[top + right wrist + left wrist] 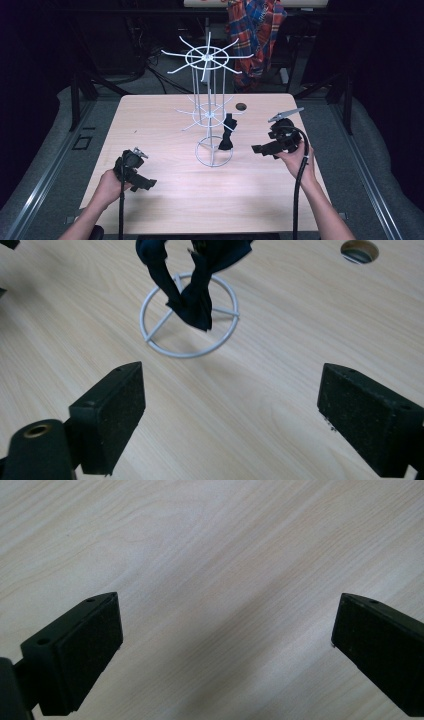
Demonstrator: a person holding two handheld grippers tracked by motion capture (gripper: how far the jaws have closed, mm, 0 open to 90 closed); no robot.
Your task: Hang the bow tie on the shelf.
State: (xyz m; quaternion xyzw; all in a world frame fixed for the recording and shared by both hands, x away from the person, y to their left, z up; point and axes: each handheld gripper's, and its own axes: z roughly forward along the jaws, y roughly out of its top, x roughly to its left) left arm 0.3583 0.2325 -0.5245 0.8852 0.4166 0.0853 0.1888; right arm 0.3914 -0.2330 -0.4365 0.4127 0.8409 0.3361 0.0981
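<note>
White wire shapes the tall two-tier hanging rack [209, 107] that stands mid-table on the pale wooden table [165, 200], and from one prong of its lower tier we see a dark navy twisted cloth [227, 134] dangling, its tail hanging just above the rack's ring base [189, 315]. Our right gripper [261, 149], jaws spread wide and holding nothing, points at that cloth from just to its right; our left gripper [145, 184], equally splayed and empty, rests low over bare wood at the near left, well apart from the rack. We judge the risk to lie in the rack's light build: a sideways pull on the cloth could tip or drag the whole stand, since nothing steadies it. A grab aimed too low might close on the ring base's wire rather than fabric, and a snagged fold could catch on the prong. The small round hole [241, 106] lies beyond.
</note>
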